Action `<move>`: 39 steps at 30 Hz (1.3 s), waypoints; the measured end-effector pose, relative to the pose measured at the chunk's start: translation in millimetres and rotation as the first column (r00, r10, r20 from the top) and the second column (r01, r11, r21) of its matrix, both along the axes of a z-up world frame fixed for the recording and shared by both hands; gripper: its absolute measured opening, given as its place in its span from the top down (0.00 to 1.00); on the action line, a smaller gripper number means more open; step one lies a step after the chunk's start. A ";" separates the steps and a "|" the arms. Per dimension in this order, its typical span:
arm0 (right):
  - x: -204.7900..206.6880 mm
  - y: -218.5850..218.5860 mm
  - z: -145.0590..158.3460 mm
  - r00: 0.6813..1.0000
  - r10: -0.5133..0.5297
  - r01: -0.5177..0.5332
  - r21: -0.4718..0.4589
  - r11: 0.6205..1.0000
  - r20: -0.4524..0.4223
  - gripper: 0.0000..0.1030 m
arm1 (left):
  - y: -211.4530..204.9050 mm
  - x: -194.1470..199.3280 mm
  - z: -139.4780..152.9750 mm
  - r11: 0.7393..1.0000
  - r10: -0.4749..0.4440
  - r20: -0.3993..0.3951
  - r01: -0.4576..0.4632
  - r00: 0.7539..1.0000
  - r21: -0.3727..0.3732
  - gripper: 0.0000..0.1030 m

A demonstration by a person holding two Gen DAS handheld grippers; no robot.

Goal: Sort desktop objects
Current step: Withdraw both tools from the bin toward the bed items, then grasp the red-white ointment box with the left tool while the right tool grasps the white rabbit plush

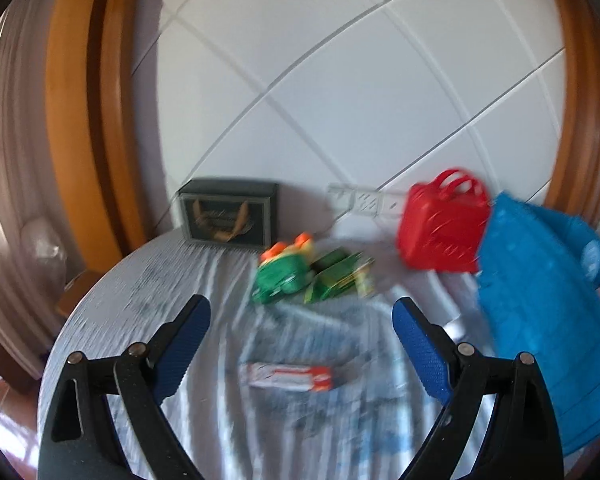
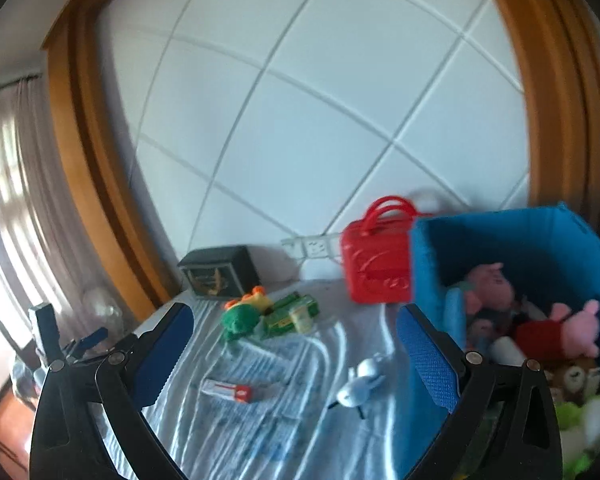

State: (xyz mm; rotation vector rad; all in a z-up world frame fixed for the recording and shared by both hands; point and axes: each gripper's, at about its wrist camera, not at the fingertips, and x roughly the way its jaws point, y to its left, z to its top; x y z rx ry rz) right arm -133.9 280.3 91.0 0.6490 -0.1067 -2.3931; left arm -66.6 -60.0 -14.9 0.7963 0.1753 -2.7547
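A small red and white tube box [image 1: 290, 376] lies on the table [image 1: 148, 280] between my open, empty left gripper's [image 1: 300, 322] blue fingers, a little ahead of them. It also shows in the right wrist view [image 2: 228, 390]. A green frog toy [image 1: 282, 270] and green boxes [image 1: 340, 276] lie further back. A white plush toy [image 2: 360, 384] lies between the fingers of my open, empty right gripper [image 2: 296, 328]. A blue fabric bin [image 2: 516, 248] on the right holds several plush toys, among them a pink pig [image 2: 560, 328].
A red plastic handbag [image 2: 376, 264] stands against the wall beside the bin. A dark box [image 2: 218, 266] sits at the back left, next to a white power strip [image 2: 310, 246]. The left gripper [image 2: 60, 344] shows at the table's left edge in the right wrist view.
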 end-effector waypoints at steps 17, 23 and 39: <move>-87.5 -119.3 -172.4 0.915 -0.083 -0.015 0.239 0.971 0.395 0.00 | -84.8 -51.7 -146.2 0.995 -0.036 0.302 0.005 0.953 0.102 0.15; -128.8 -106.5 -230.5 0.838 -0.198 0.038 0.306 0.951 0.509 0.00 | -73.3 -94.7 -191.5 0.984 -0.162 0.400 0.120 0.902 0.129 0.15; -199.9 -113.7 -336.0 0.698 -0.349 0.058 0.436 0.898 0.626 0.00 | -24.8 -193.3 -297.1 0.906 -0.322 0.642 0.424 0.695 -0.004 0.15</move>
